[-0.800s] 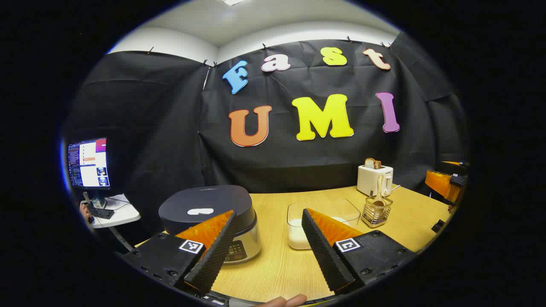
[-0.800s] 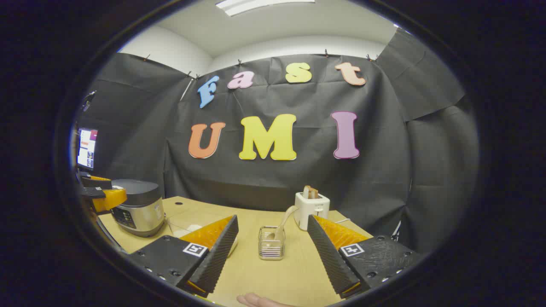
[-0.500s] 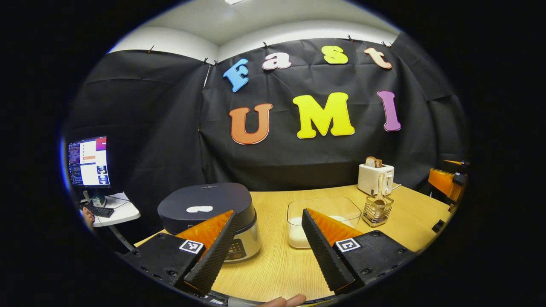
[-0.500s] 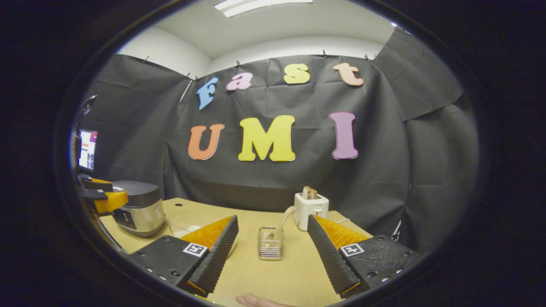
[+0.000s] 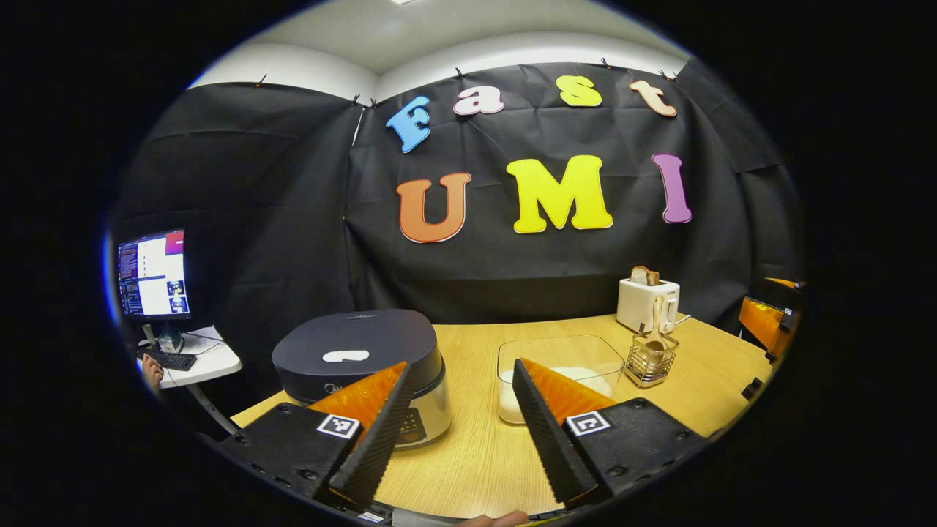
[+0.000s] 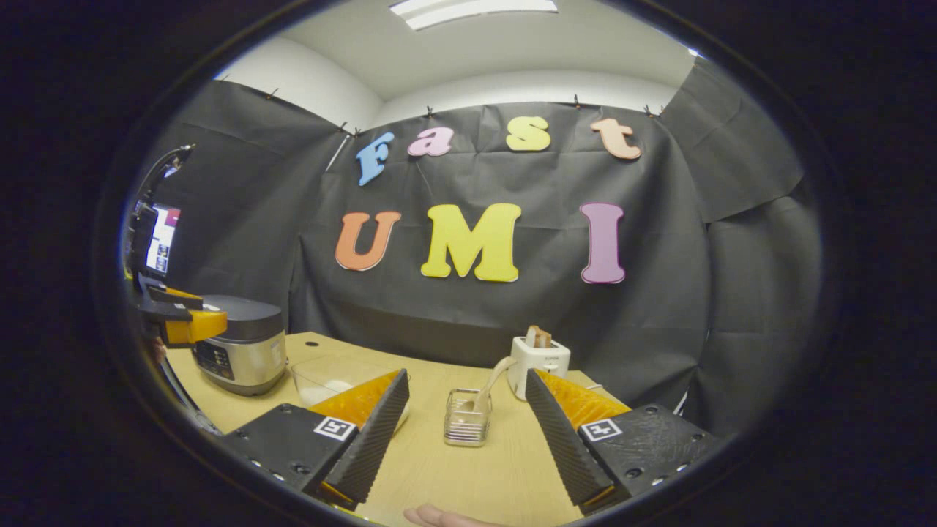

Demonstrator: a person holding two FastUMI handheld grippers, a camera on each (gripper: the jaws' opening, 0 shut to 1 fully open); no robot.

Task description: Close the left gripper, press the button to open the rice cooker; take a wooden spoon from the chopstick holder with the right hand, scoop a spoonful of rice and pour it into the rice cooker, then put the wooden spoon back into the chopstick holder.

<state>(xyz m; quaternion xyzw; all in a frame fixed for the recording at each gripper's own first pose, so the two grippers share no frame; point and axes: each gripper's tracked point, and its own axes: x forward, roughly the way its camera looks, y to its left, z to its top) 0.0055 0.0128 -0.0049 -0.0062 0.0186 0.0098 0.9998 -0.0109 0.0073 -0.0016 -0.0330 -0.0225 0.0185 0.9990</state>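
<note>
In the left gripper view a dark-lidded rice cooker [image 5: 359,355] stands shut on the wooden table, its control panel facing me. My left gripper [image 5: 457,373] hangs open just in front of it, holding nothing. A clear box of white rice [image 5: 560,366] sits to the cooker's right. In the right gripper view a wire chopstick holder [image 6: 467,417] holds a wooden spoon [image 6: 492,379] leaning right. My right gripper [image 6: 465,384] is open, short of the holder. The rice cooker [image 6: 241,348] stands far left, with the left gripper [image 6: 183,322] beside it.
A white toaster [image 5: 648,304] with bread stands behind the chopstick holder [image 5: 650,359] near the booth wall; it appears as a toaster [image 6: 540,359] in the right gripper view too. A monitor [image 5: 152,274] and keyboard sit on a small side table at the far left.
The left gripper's fingers have narrowed slightly, and its view has shifted a little. The right gripper's view has tilted slightly. Nothing was grasped.
</note>
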